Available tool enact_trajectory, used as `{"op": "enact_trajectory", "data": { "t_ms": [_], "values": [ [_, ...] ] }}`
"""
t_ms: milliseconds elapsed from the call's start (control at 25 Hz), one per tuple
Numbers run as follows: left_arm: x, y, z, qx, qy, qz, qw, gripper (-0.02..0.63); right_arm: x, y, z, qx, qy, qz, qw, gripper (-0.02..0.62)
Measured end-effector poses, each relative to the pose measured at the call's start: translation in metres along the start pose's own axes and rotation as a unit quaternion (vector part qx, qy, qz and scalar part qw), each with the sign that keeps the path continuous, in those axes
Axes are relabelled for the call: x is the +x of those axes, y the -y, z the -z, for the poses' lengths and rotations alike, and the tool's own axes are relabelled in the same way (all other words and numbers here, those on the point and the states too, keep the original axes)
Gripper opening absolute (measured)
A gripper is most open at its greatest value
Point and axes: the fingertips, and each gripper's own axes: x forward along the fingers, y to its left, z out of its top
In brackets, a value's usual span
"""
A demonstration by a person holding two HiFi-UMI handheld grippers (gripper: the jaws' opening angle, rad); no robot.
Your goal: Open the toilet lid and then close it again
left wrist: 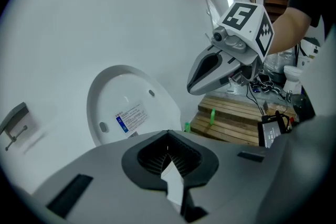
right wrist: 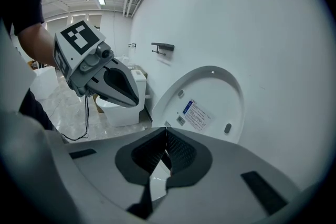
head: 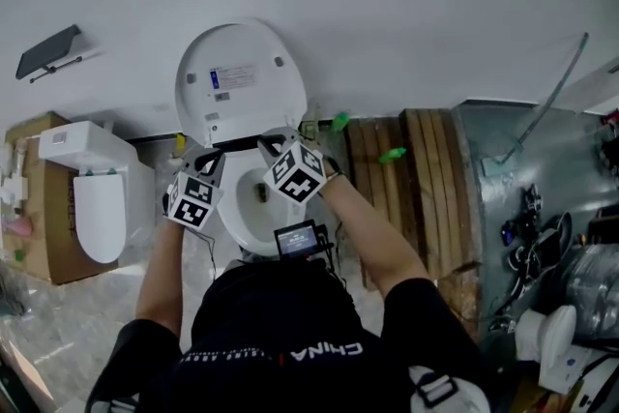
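Note:
The white toilet lid (head: 240, 77) stands raised against the wall, its underside with a printed label facing me; it also shows in the left gripper view (left wrist: 126, 107) and the right gripper view (right wrist: 210, 102). Below it the bowl (head: 253, 218) lies uncovered. My left gripper (head: 210, 157) hovers over the bowl's left rear, jaws shut with nothing between them (left wrist: 168, 136). My right gripper (head: 272, 143) hangs beside it near the hinge, also shut and empty (right wrist: 165, 131). Neither touches the lid. Each gripper sees the other: the right one (left wrist: 193, 86) and the left one (right wrist: 134, 102).
A second white toilet (head: 97, 198) and a cardboard box (head: 34, 208) stand at the left. A wooden pallet (head: 411, 169) with green bottles (head: 392, 155) lies at the right, beside metal sheeting (head: 522, 169) and clutter. A black shelf (head: 46, 51) hangs on the wall. A small screen (head: 298, 239) sits by my waist.

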Motion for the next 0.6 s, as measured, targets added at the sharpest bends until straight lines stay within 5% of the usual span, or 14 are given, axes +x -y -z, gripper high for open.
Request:
{"op": "enact_trajectory", "data": {
  "t_ms": [440,600],
  "values": [
    [0.026,-0.089,-0.056,0.057,0.017,-0.012,0.9982,0.015,0.025,0.088,-0.066,-0.021,0.037,0.007,0.999,0.017],
    [0.040,-0.134,-0.089,0.100,0.012,-0.032,0.9944,0.112,0.038,0.134,-0.103,-0.036,0.050,0.010,0.998,0.045]
  ]
}}
